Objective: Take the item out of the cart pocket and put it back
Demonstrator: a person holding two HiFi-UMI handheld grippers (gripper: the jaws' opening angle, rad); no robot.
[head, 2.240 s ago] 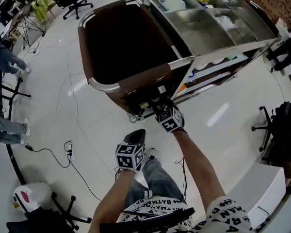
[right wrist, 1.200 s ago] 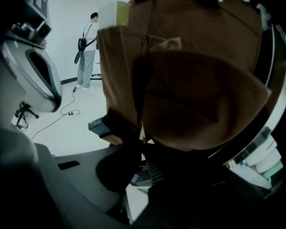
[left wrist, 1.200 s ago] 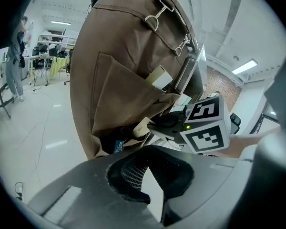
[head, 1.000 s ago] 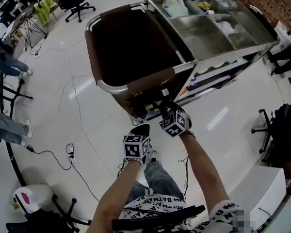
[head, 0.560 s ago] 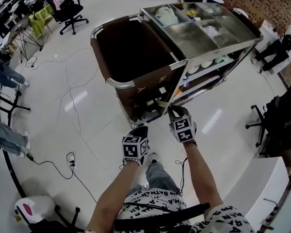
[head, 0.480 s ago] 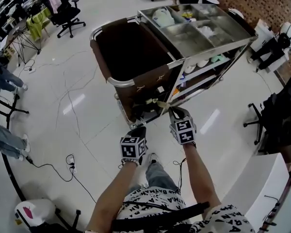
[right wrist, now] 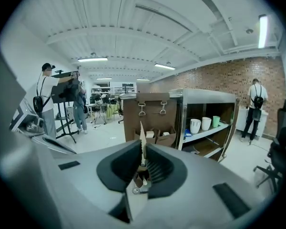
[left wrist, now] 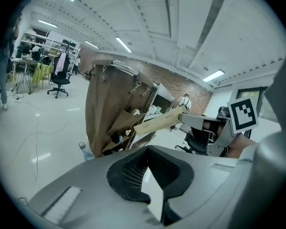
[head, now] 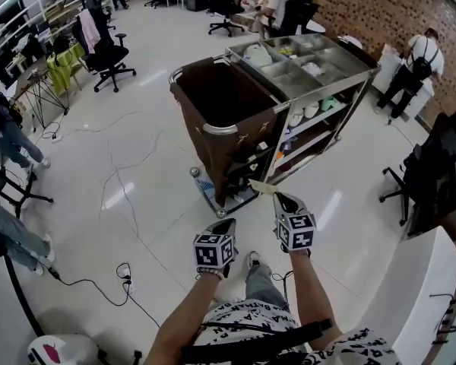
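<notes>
- The item (head: 262,188) is a flat, pale tan strip, long and narrow. In the right gripper view it stands edge-on as a thin line.
- The right gripper (head: 277,197) is clamped on one end of it, and the rest juts out ahead of the jaws.
- The left gripper (head: 222,230), just left of the right one, has its jaws together with nothing between them.
- Ahead of both grippers stands the cart (head: 228,128), apart from the item. Its brown pockets (right wrist: 155,136) hold things too small to make out.
</notes>
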